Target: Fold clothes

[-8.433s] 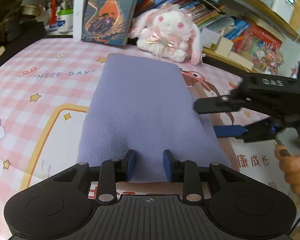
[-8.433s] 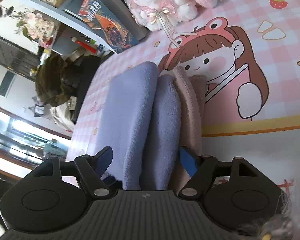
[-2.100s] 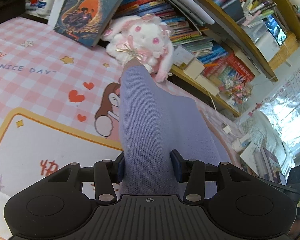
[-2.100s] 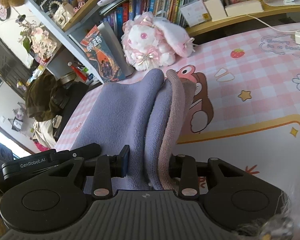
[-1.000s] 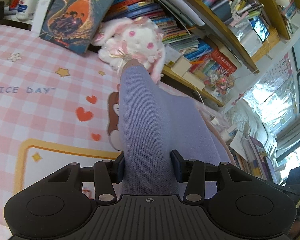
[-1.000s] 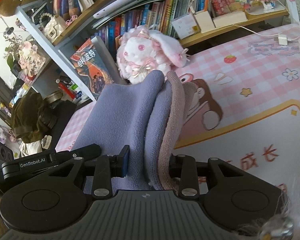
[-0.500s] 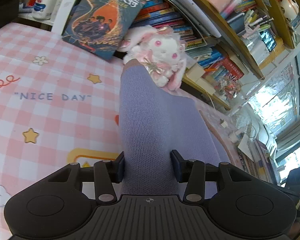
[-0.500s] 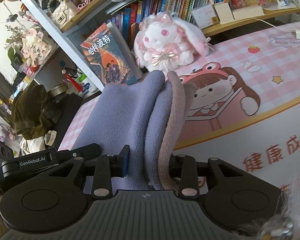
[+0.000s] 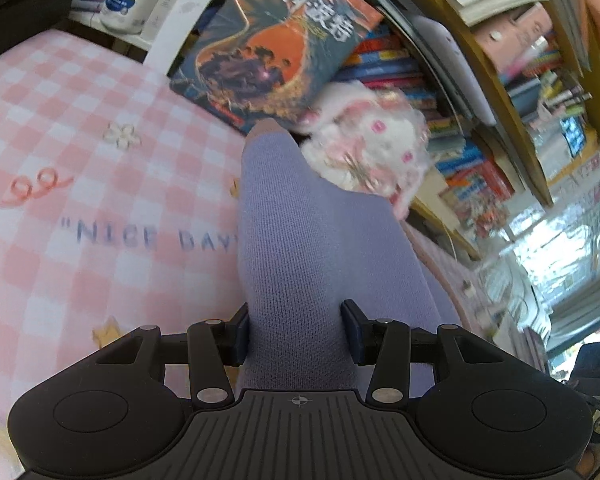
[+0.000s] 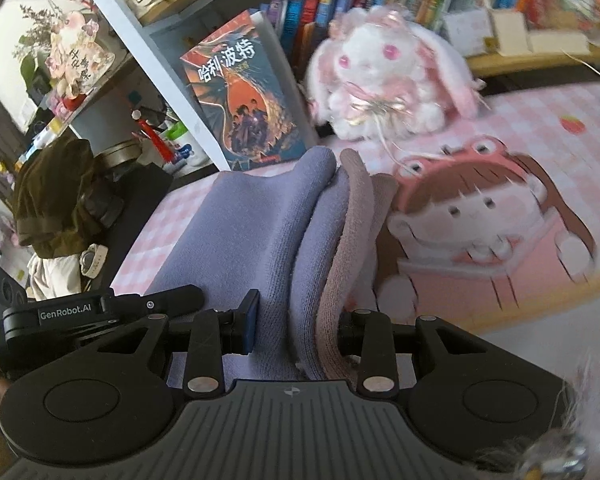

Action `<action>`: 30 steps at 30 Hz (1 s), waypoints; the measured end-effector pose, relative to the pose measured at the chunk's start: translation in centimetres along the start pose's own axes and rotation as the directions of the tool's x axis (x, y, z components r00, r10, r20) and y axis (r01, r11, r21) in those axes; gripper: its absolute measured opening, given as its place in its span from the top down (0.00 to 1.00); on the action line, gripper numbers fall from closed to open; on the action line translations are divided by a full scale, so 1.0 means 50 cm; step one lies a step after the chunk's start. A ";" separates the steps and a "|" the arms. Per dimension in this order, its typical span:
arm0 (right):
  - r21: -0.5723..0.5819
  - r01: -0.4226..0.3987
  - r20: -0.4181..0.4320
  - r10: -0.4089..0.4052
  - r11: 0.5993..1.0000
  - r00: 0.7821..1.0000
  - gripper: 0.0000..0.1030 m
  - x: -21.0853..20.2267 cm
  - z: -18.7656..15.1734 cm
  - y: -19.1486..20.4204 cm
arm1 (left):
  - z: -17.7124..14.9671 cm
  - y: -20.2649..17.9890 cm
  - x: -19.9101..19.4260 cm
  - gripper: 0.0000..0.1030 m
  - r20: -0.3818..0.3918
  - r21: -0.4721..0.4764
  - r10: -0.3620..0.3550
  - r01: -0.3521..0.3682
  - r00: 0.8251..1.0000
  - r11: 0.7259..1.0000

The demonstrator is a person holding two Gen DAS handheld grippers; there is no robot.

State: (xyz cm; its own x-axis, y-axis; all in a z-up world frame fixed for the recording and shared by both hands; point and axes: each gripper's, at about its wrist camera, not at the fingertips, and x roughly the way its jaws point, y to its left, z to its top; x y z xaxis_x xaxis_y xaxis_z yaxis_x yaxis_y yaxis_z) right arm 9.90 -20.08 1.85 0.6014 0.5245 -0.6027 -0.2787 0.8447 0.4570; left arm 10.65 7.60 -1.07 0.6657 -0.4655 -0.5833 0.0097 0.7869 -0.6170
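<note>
Between each gripper's pads, left gripper (image 9: pixel 296 334) and right gripper (image 10: pixel 296 326) clamp the folded garment (image 10: pixel 260 232).

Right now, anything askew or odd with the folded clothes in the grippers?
Mostly tidy. The folded lavender knit garment is clamped by the left gripper and the right gripper. In the right view a mauve-pink layer shows unevenly along its right edge.

Left tongs (image 9: pixel 296 338) and right tongs (image 10: pixel 298 330) — both clamped, side by side.

Plush rabbit (image 9: pixel 374 156) motion-blurred; folded garment (image 9: pixel 300 248) hides mat lettering's end; right pad buried in cloth.
</note>
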 end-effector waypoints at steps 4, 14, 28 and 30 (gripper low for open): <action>-0.033 0.002 -0.003 -0.002 0.999 1.000 0.70 0.069 0.049 -0.006 | 0.047 0.021 0.046 0.57 0.012 -0.001 0.016 -0.016 1.000 1.000; -0.062 -0.007 0.007 0.007 0.998 1.000 0.70 0.179 0.109 -0.040 | 0.102 0.059 0.122 0.57 0.005 -0.023 0.039 -0.039 0.999 0.999; 0.093 0.029 -0.031 -0.026 0.995 0.999 0.41 0.198 0.090 -0.091 | 0.100 0.044 0.110 0.44 0.000 0.032 0.117 -0.117 0.993 0.993; 0.095 0.046 -0.029 -0.044 0.994 0.999 0.35 0.186 0.090 -0.087 | 0.095 0.032 0.092 0.39 0.016 0.065 0.134 -0.135 0.991 0.989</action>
State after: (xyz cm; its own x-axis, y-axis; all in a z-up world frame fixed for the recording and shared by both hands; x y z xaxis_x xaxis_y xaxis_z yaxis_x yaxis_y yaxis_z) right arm 20.09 -19.34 -2.79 0.5913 0.4900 -0.6405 -0.1782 0.8540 0.4888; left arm 17.27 8.61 -2.25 0.6726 -0.3492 -0.6524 -0.0315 0.8673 -0.4968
